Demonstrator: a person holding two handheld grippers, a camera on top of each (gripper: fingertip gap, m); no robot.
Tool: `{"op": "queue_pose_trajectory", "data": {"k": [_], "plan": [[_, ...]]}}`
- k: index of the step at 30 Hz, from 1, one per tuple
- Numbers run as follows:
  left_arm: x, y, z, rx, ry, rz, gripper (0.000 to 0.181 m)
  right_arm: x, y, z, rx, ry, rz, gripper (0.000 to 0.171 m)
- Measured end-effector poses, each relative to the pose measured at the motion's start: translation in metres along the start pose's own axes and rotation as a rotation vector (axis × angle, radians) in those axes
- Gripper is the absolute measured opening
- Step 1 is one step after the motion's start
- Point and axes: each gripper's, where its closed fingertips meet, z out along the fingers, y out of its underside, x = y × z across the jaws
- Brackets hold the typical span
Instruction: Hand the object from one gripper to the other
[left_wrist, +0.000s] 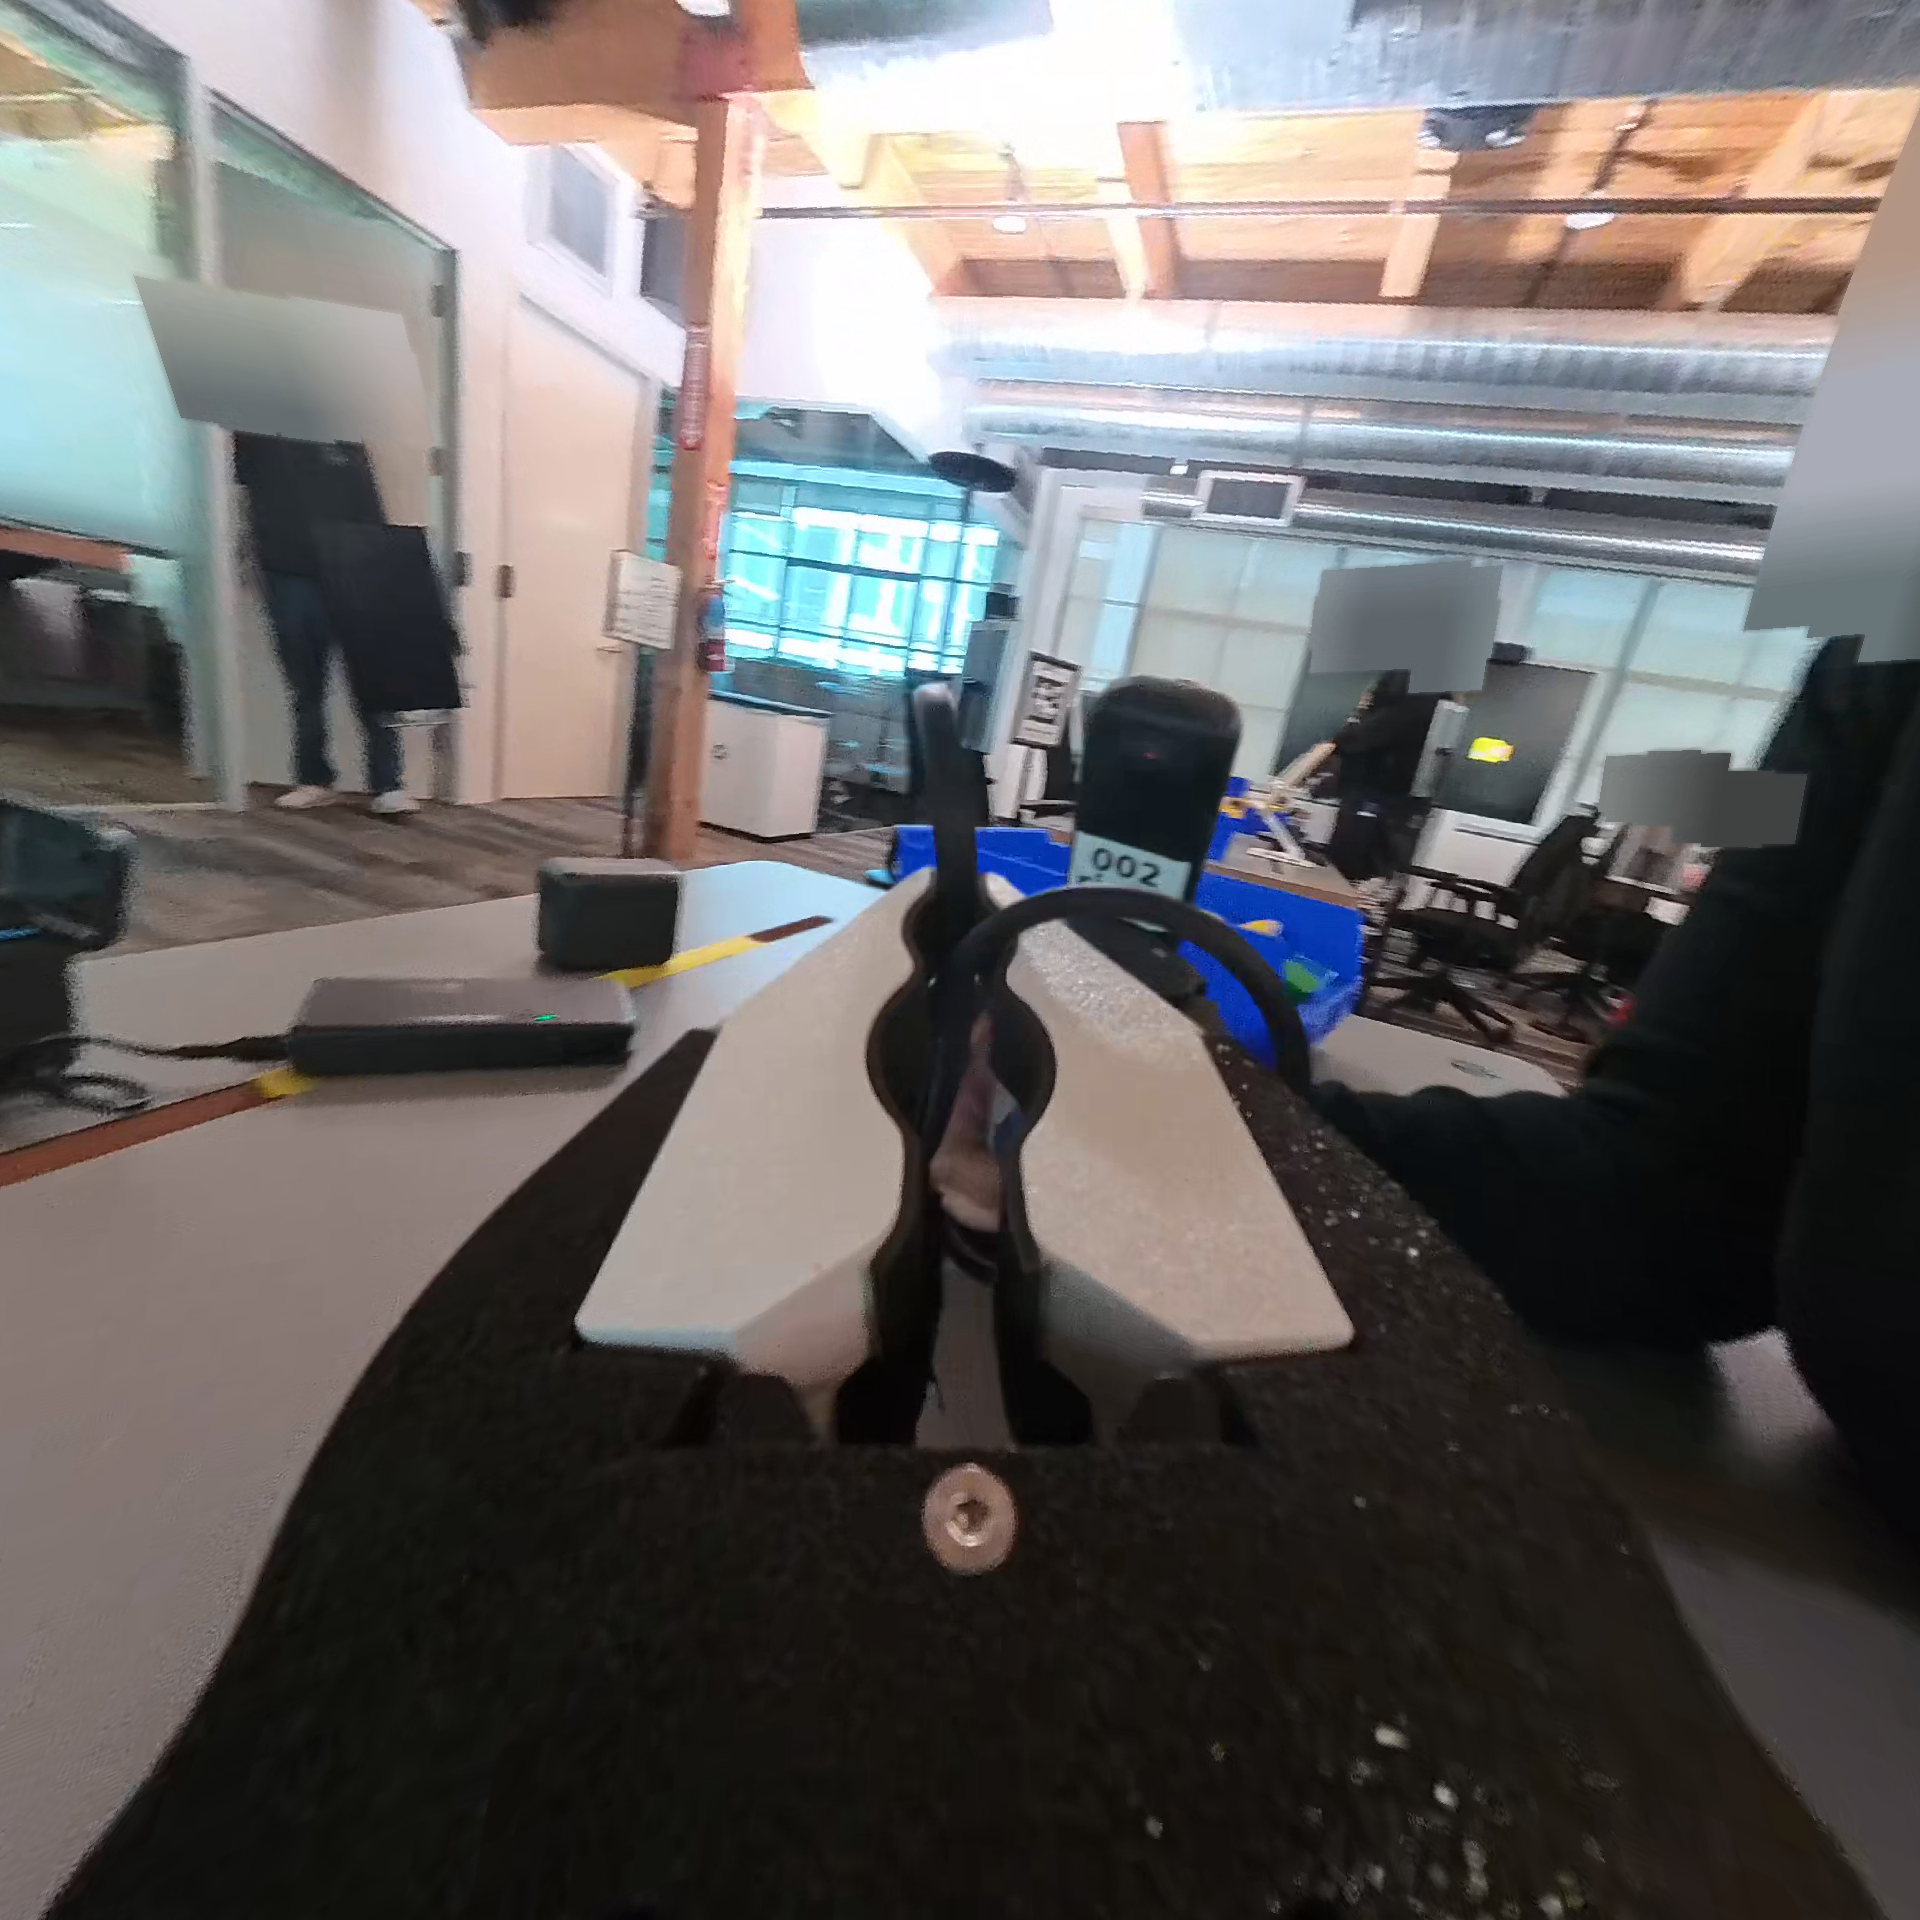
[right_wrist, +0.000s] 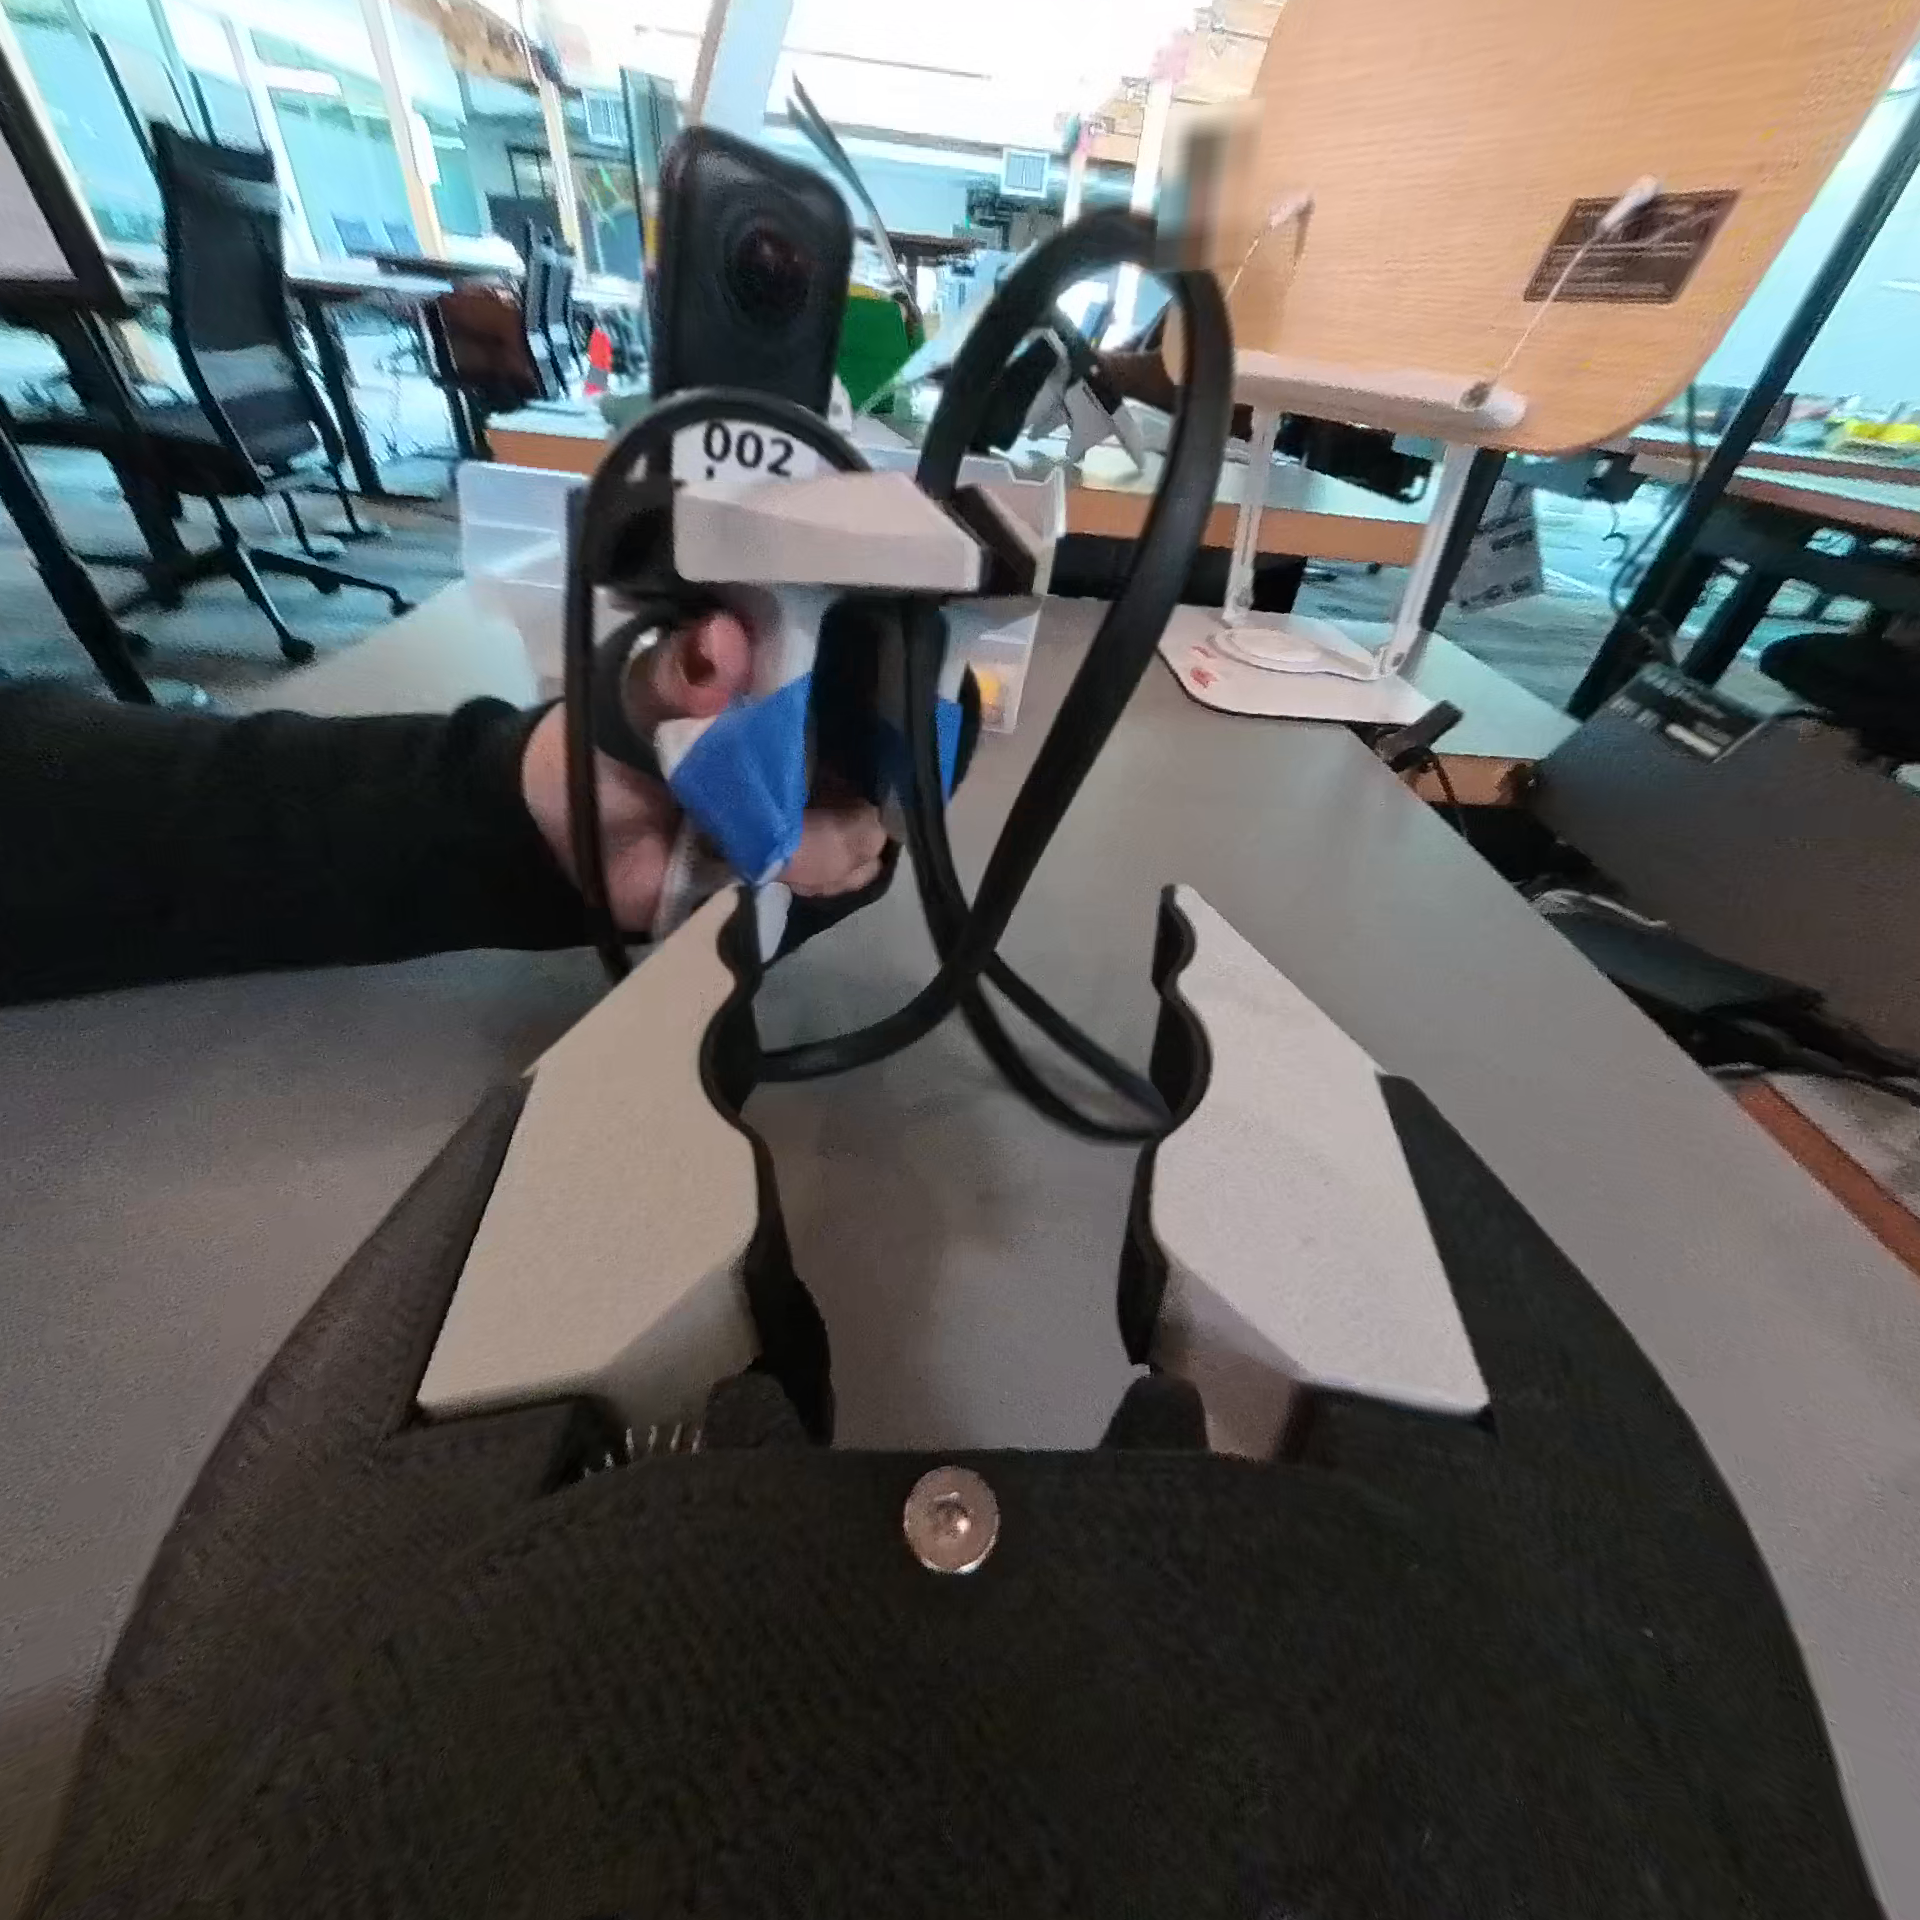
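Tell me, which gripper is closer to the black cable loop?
Left. The left gripper is shut on the black cable loop, holding it up. The right gripper is open, with the loop's lower end hanging between its fingers, not yet gripped.

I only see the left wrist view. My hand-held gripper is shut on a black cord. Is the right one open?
Observer: Yes, the right hand-held gripper is wide open, clamping nothing.
Operator: Where is the cord relative to it?
Observer: The black cord loops up from the left hand-held gripper, then hangs down, its lowest bend between the right one's fingers.
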Motion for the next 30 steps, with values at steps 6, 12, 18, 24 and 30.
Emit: {"op": "queue_pose_trajectory", "data": {"k": [6,12,18,24,30], "plan": [[0.021,0.002,0.005,-0.003,0.147,-0.059,0.002,-0.003,0.000,0.003,-0.020,0.053,-0.130,0.022],[0.009,0.003,0.001,-0.001,0.069,-0.006,0.001,0.012,0.001,0.000,-0.048,0.148,-0.158,0.001],[-0.031,0.017,-0.012,-0.176,-0.261,0.375,0.049,0.056,-0.010,-0.027,-0.003,0.431,-0.172,0.002],[-0.065,0.008,-0.037,-0.214,-0.618,0.795,0.060,0.089,-0.034,-0.073,0.099,0.797,-0.303,0.002],[-0.070,0.011,-0.037,-0.247,-0.647,0.820,0.060,0.079,-0.033,-0.090,0.045,1.000,-0.542,0.001]]}}
